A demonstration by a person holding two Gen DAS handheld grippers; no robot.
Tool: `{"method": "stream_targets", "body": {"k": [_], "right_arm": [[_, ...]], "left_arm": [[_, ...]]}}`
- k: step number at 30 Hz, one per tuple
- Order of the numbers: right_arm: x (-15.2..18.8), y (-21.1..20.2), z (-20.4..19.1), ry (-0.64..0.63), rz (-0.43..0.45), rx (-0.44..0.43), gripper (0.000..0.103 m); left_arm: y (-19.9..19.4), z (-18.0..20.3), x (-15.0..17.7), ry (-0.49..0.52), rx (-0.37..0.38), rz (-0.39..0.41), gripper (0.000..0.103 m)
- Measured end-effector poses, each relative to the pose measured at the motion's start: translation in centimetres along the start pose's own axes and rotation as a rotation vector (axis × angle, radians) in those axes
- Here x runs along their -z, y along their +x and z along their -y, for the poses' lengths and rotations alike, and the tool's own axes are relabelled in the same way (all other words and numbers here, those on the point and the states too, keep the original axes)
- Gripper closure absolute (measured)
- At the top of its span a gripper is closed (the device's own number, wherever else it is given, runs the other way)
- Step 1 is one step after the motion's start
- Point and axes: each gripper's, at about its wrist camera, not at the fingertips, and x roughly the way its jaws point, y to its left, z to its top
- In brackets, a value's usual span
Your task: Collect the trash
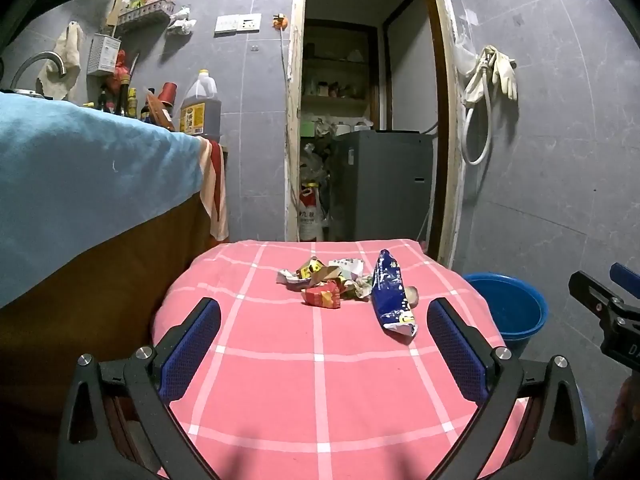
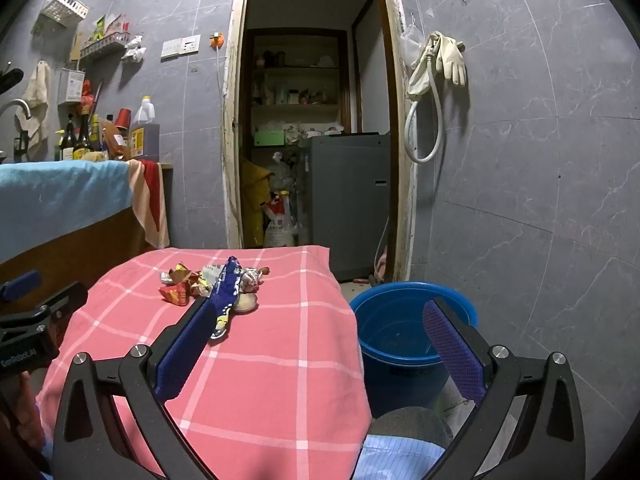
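A pile of crumpled wrappers (image 1: 324, 280) lies on the far part of a pink checked tablecloth (image 1: 280, 380). A long blue snack bag (image 1: 390, 296) lies at the pile's right, with a pale round scrap (image 1: 413, 294) beside it. My left gripper (image 1: 324, 344) is open and empty, nearer than the pile. The pile (image 2: 180, 284) and the blue bag (image 2: 228, 292) also show in the right wrist view. My right gripper (image 2: 320, 344) is open and empty, over the table's right edge. A blue bucket (image 2: 400, 336) stands on the floor to the right of the table.
A counter under a blue towel (image 1: 80, 184) with bottles (image 1: 200, 108) stands to the left. An open doorway (image 1: 368, 120) with a grey appliance (image 2: 348, 200) lies behind the table. The bucket (image 1: 508, 308) also shows in the left wrist view. A grey tiled wall (image 2: 540, 200) runs along the right.
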Motion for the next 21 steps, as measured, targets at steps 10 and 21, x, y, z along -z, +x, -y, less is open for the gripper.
{"method": "stream_targets", "body": {"k": [10, 21], "right_arm": [[-0.02, 0.05, 0.02, 0.001, -0.001, 0.000, 0.000], [-0.02, 0.07, 0.04, 0.001, -0.001, 0.000, 0.000]], "left_arm": [[-0.06, -0.20, 0.02, 0.000, 0.001, 0.001, 0.002], [-0.19, -0.36, 0.05, 0.003, 0.005, 0.000, 0.002]]}}
